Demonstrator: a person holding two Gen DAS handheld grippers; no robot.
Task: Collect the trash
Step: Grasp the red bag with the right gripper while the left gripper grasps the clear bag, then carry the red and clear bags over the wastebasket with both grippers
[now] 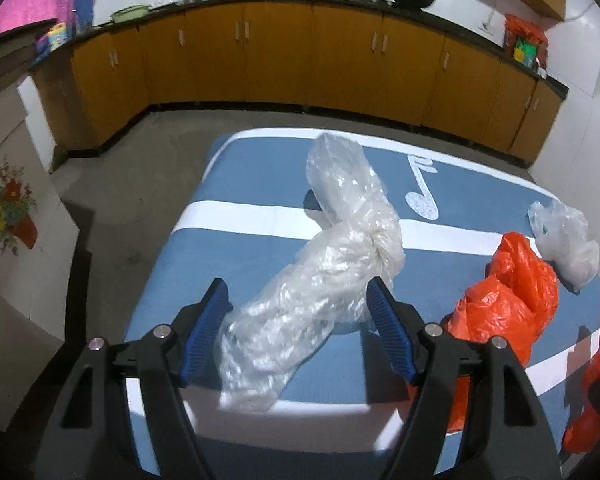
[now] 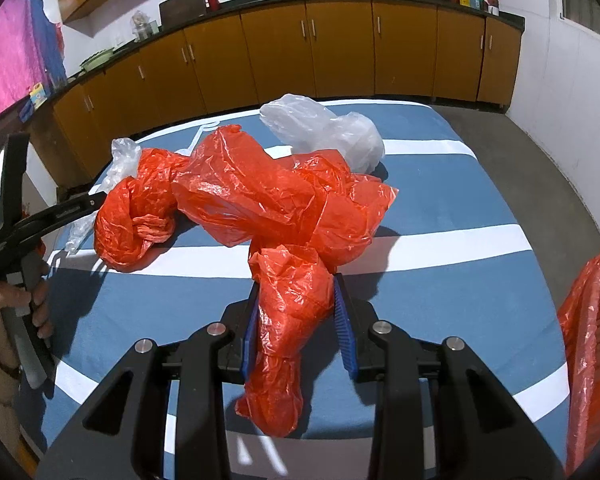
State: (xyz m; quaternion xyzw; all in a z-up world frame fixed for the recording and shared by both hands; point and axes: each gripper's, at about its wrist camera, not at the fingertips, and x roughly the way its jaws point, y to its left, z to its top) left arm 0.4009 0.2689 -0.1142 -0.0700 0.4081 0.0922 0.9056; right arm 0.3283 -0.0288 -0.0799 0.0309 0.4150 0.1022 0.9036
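Blue-striped bed [image 2: 480, 288] before the cabinets: right gripper [image 2: 296, 316] pinches an orange bag [image 2: 292, 304], while left gripper [image 1: 296, 312], open, apparently untouching, straddles the clear bag [image 1: 320, 280] and must close next.

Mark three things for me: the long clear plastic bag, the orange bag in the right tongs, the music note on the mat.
long clear plastic bag [image 1: 320, 280], left wrist view, twisted middle.
orange bag [image 2: 296, 300], right wrist view, crumpled part between the pads.
music note [image 1: 422, 202], left wrist view, white note head.

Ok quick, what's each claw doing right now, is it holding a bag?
Left claw: open around the clear plastic bag, pads not squeezing it yet.
Right claw: shut on the orange plastic bag.
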